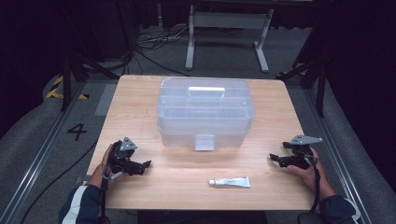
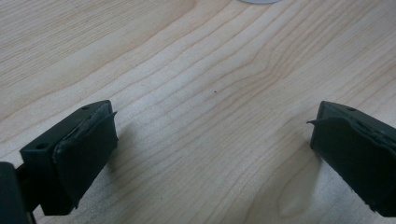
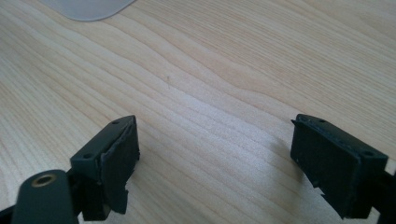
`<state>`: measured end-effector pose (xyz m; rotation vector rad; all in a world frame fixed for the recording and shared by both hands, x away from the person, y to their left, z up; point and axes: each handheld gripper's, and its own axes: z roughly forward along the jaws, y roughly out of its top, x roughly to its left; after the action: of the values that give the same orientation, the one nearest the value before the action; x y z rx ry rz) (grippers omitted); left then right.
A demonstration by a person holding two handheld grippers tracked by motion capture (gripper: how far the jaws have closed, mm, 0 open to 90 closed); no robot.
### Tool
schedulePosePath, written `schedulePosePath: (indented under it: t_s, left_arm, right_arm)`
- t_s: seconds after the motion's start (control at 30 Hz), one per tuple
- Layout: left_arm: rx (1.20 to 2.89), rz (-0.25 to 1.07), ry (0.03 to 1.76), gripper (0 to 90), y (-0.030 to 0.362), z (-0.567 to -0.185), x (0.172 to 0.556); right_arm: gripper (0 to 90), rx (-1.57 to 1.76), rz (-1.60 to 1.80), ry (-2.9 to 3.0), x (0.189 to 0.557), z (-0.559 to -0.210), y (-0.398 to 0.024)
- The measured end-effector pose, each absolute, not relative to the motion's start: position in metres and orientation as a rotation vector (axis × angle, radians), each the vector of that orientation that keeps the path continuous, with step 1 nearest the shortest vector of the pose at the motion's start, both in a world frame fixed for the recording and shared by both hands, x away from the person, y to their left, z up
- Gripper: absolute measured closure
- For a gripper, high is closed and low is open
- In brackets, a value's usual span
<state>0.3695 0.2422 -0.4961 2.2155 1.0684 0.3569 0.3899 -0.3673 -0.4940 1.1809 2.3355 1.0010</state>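
A pale wooden table (image 1: 154, 186) stood on grey carpet in a dark room, both the left gripper (image 1: 145, 165) and right gripper (image 1: 273, 158) wide open and empty, beside a clear box (image 1: 205, 112) and tube (image 1: 229, 182).

Navy sleeves w/ white stripe (image 1: 77, 205); black grippers, grey top plates.

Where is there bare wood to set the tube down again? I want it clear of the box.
Free: the strip between the left claw and the tube, in front of the clear box, and the bare table on either side of the box. Crowded: the middle, under the box.
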Motion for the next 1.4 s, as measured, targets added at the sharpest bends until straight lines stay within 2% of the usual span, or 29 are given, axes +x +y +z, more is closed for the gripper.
schedulePosePath:
  t_s: [0.6, 0.73, 0.97, 1.4]
  left_arm:
    - [2.227, 0.345, 1.045, 0.5, 0.244, -0.496, 0.372]
    - [2.230, 0.344, 1.037, 0.5, 0.244, -0.496, 0.372]
    - [2.230, 0.344, 1.038, 0.5, 0.244, -0.496, 0.372]
    - [2.225, 0.346, 1.044, 0.7, 0.244, -0.496, 0.372]
  right_arm:
    - [15.4, 1.163, 0.988, 2.365, 0.391, -0.492, -0.369]
    - [19.4, 1.154, 0.999, 2.369, 0.392, -0.489, -0.369]
    - [25.6, 1.097, 1.043, 2.371, 0.391, -0.473, -0.367]
    - [24.5, 0.965, 1.121, 2.299, 0.401, -0.421, -0.358]
